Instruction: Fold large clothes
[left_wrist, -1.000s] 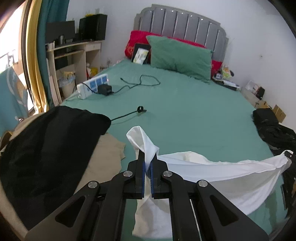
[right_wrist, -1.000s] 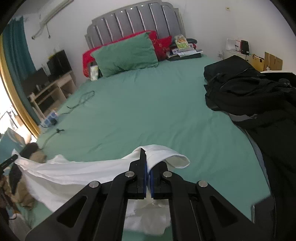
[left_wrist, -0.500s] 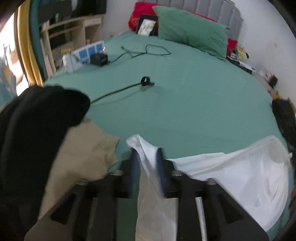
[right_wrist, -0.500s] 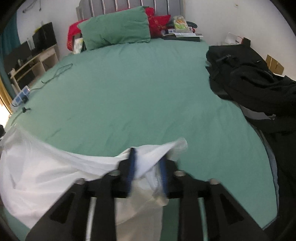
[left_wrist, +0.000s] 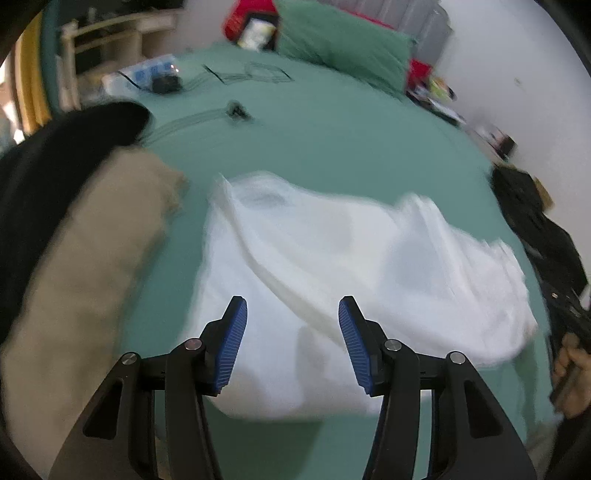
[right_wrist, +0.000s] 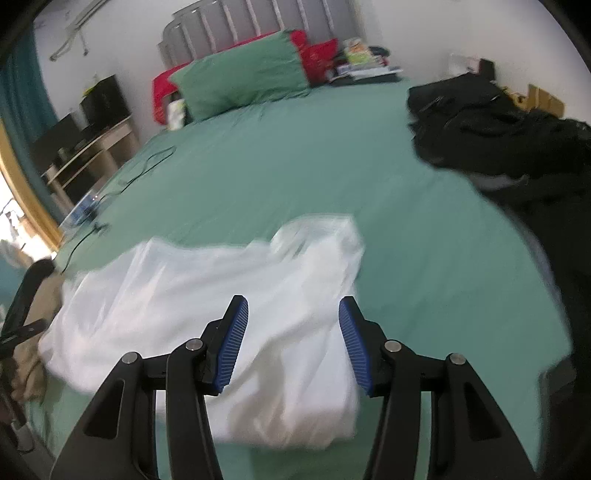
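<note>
Both tools have let go: our left tool (left_wrist: 292, 317) and our right tool (right_wrist: 292, 317) each stand with the blue pads spread and nothing between them, where a second ago each was pinched tight on a corner of the white garment (left_wrist: 332, 280). The jaws have just been opening, and the cloth has dropped out of them onto the green bed (left_wrist: 351, 147), so we read this as the release at the end of a lay-down. Taking the white garment as our landmark, it now lies in a loose, rumpled heap near the foot edge of the bed, directly ahead of and below both tools, no longer stretched in the air between them. To its left, seen from the left wrist, sits a tan garment (left_wrist: 85, 280) with a black garment (left_wrist: 55, 173) lying partly over it; the tan one is just beside the white cloth, though blur keeps us from saying whether they touch. To the white garment's right, in the right wrist view, a pile of dark clothes (right_wrist: 517, 155) lies apart from it, and beyond it, at the head of the bed, is the green pillow (right_wrist: 243, 77). For the task this means, in our judgement, that the piece is down but not yet flat or folded: it looks bunched, with ridges running across it, so we would expect to need fresh grips on an edge or corners to spread it before any fold.
</note>
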